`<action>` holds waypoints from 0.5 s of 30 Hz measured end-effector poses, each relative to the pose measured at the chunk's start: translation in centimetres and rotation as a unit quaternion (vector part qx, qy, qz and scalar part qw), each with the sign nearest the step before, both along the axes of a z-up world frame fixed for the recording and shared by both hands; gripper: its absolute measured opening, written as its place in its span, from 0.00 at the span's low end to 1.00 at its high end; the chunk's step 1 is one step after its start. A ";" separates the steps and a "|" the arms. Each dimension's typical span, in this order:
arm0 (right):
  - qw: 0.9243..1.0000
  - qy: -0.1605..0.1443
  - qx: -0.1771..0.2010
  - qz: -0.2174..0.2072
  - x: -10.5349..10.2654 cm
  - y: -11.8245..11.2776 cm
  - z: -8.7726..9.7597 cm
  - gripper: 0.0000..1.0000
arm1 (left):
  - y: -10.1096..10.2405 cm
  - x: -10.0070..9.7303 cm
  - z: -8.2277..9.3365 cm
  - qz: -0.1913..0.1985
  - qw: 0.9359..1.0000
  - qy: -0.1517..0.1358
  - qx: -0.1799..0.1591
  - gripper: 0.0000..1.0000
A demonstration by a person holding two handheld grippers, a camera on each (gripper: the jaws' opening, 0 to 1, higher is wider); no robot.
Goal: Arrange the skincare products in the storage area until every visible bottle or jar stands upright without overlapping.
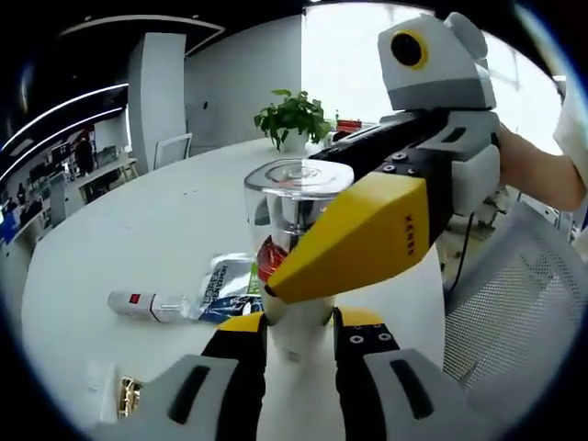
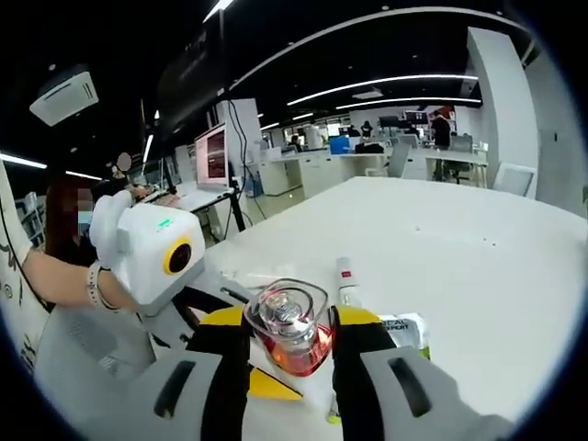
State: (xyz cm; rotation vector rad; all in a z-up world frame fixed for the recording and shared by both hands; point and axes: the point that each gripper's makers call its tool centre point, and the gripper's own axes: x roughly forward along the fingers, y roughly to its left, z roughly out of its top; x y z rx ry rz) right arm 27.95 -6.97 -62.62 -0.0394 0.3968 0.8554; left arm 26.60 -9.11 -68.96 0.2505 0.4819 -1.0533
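A bottle (image 1: 294,197) with a clear cap, a red band and a white body stands upright above the white table (image 1: 129,230). My left gripper (image 1: 299,326) is shut on its white lower body. My right gripper (image 1: 280,276) reaches in from the right, one yellow jaw lying across the red band. In the right gripper view my right gripper (image 2: 289,335) is shut on the bottle (image 2: 289,317) at its clear cap. My left gripper (image 2: 266,381) comes in from the lower left beneath it.
A white tube (image 1: 142,305) with a red mark lies flat on the table beside a blue-green sachet (image 1: 225,285); tube (image 2: 346,280) and sachet (image 2: 404,326) lie just past the bottle. A gold item (image 1: 129,395) sits near the edge. A potted plant (image 1: 294,119) stands far back, a mesh chair (image 1: 524,303) at the right.
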 end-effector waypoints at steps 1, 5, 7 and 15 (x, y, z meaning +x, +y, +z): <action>1.000 -0.001 -0.001 0.002 0.1 -0.1 0.0 0.34 | -0.1 0.1 0.0 -0.001 1.000 0.002 -0.001 0.24; 1.000 -0.003 -0.005 0.000 0.3 -0.3 0.0 0.34 | -0.6 0.4 -0.2 -0.003 1.000 0.005 -0.001 0.24; 1.000 -0.006 -0.010 -0.003 0.5 -0.4 0.0 0.34 | -0.6 0.6 -0.2 -0.004 1.000 0.004 -0.001 0.24; 1.000 -0.009 -0.016 -0.007 1.1 -0.7 -0.1 0.34 | -0.9 1.2 -0.3 -0.006 1.000 0.004 0.002 0.24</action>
